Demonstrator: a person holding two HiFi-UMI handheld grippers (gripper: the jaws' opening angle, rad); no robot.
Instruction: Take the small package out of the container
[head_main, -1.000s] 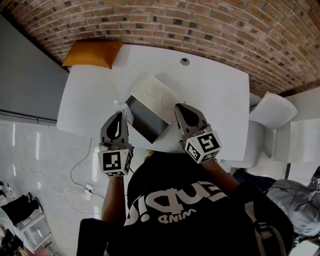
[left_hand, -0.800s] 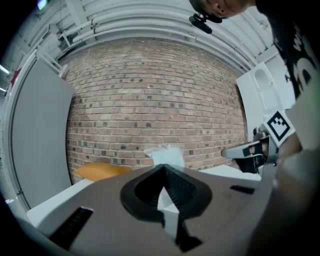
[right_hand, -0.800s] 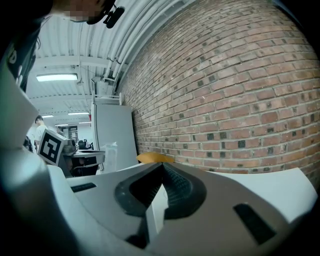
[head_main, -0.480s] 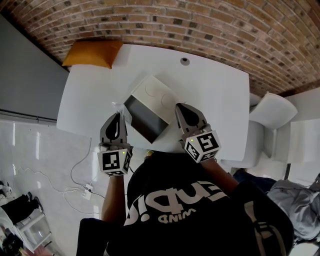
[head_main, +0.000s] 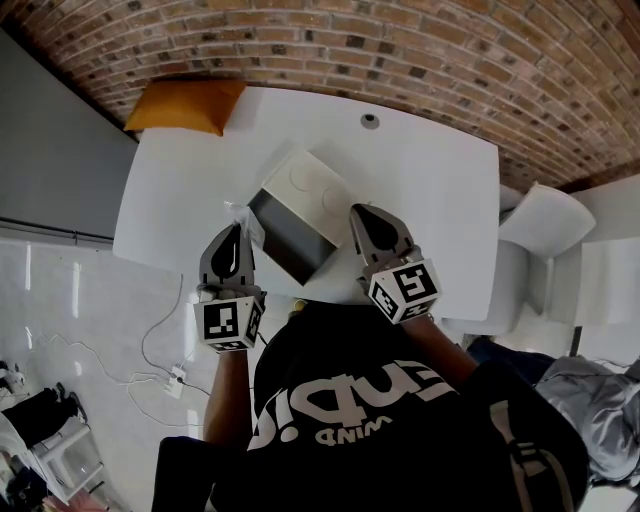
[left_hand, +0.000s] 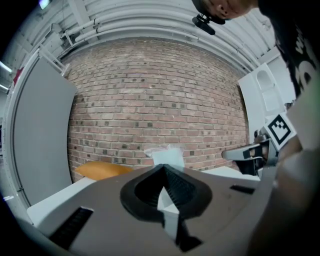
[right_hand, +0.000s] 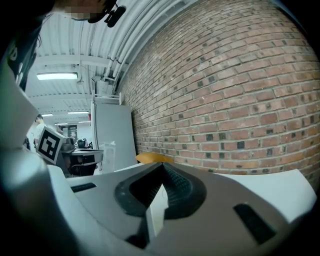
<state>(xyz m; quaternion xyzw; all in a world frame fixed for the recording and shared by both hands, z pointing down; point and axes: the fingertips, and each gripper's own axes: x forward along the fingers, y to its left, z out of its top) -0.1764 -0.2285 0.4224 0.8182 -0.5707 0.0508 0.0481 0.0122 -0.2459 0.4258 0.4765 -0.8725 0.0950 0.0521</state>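
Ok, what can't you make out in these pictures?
- Container interior: head view, the opening is too dark to show contents.
- Small package: left gripper view, lower part hidden behind the shut left gripper; print too blurred.
- Right gripper tip: head view, too small to tell whether it touches the container.

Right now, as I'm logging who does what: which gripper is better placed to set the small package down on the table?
Left. The left gripper is shut on the small package, outside the container and over the table. The right gripper is shut, empty, at the container's other side.
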